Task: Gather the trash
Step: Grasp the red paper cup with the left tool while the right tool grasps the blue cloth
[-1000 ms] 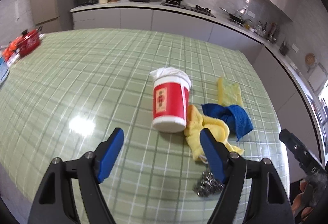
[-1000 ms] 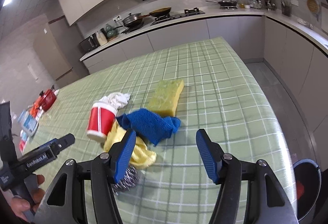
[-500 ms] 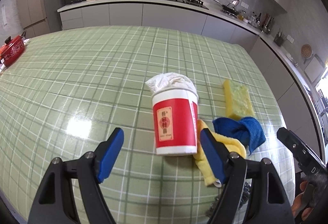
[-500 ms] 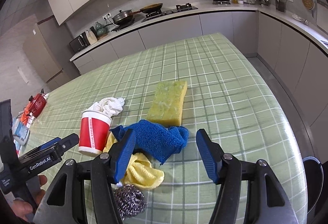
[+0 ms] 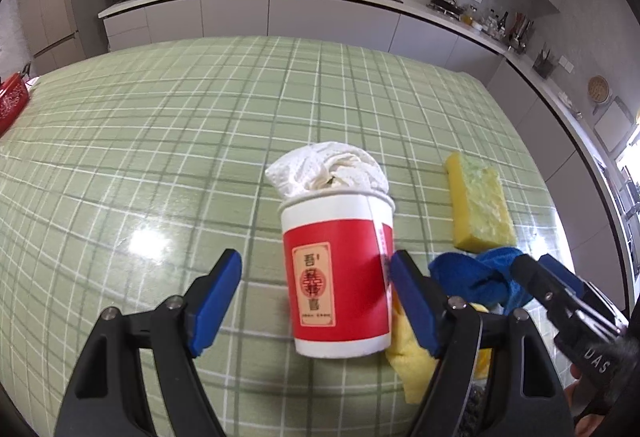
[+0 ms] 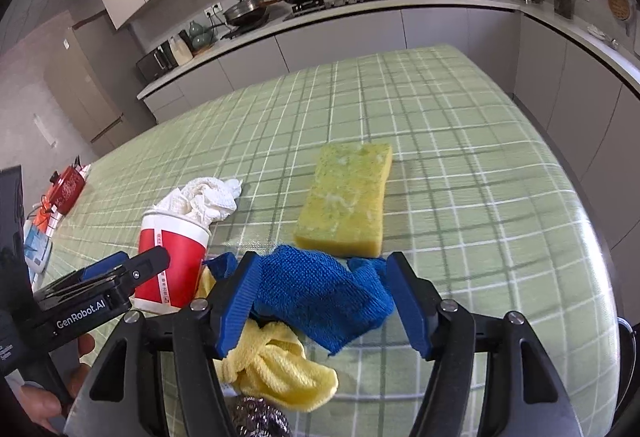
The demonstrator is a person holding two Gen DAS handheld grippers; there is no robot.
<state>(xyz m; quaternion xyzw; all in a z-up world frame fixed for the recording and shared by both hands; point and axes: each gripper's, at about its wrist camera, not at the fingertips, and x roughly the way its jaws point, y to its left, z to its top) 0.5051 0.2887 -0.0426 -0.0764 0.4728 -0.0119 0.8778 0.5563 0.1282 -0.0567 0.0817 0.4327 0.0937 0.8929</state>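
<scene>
Two pairs of tongs are in view, and neither grips anything yet; nothing appears collected so far.

Landmark: paper cup [image 5: 340, 277], red and white, upright on the green checked desk [image 5: 160, 157], with a crumpled white tissue [image 5: 328, 173] stuffed in its mouth and spilling over the rim. This reads as the trash.

Beside the cup, on its right as seen from the left wrist view: yellow cloth [image 6: 276, 369] touching its base, blue cloth [image 6: 320, 293] lying partly over the yellow one, yellow-green sponge [image 6: 346, 197] just beyond the blue cloth. A steel scourer [image 6: 256, 421] sits at the near edge of the yellow cloth. These look like cleaning things, not trash. No bin can be made out for certain.

Progress, as a judgement: early. The cup and tissue are not yet lifted; grasp, carry and drop all remain.

Pose:
- Left tongs [image 5: 316, 301]: spread wide, level, low over the desk, straddling the cup's lower half. The right-hand finger looks close to or touching the cup wall; the left-hand finger stands apart from it.
- Right tongs [image 6: 320, 301]: spread wide, empty, poised over the blue cloth, to the right of the cup. Contact with the cloth cannot be told.
</scene>
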